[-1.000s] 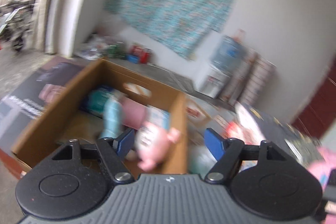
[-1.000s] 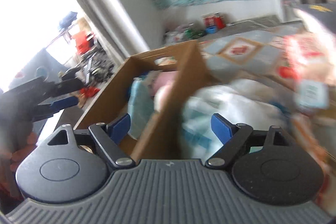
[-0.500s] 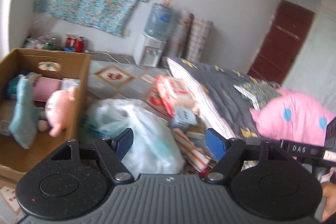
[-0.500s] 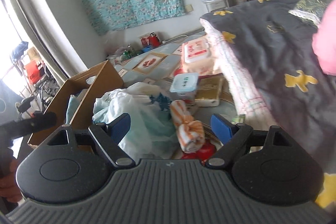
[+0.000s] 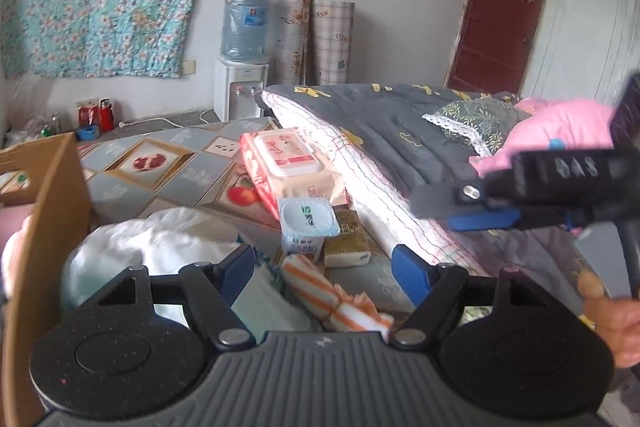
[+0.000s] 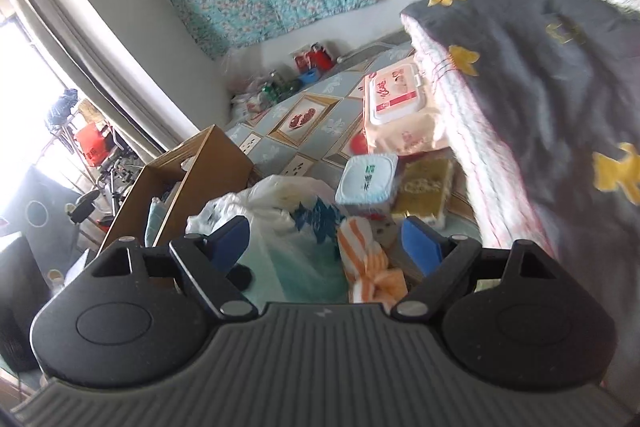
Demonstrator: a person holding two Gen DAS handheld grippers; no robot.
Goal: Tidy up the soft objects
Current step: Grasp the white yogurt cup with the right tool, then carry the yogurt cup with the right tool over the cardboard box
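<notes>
An orange-and-white striped rolled cloth (image 5: 336,295) lies on the floor between my left gripper's (image 5: 326,269) open, empty fingers. It also shows in the right wrist view (image 6: 366,259), between my right gripper's (image 6: 326,243) open, empty fingers. A cardboard box (image 5: 48,195) holding soft toys stands at the left, and shows in the right wrist view (image 6: 188,171) too. A pink plush (image 5: 560,131) lies on the grey quilted bed (image 5: 400,131). The right gripper's body (image 5: 560,183) crosses the left view at the right.
A white plastic bag (image 5: 160,247) lies beside the box. A wet-wipes pack (image 5: 292,163), a small tissue tub (image 5: 306,227) and a tissue pack (image 5: 346,239) lie along the bed edge. A water dispenser (image 5: 240,67) stands at the back wall.
Both grippers have swung right, away from the box with the toys, and now face the striped cloth and the bed. Both stay open.
</notes>
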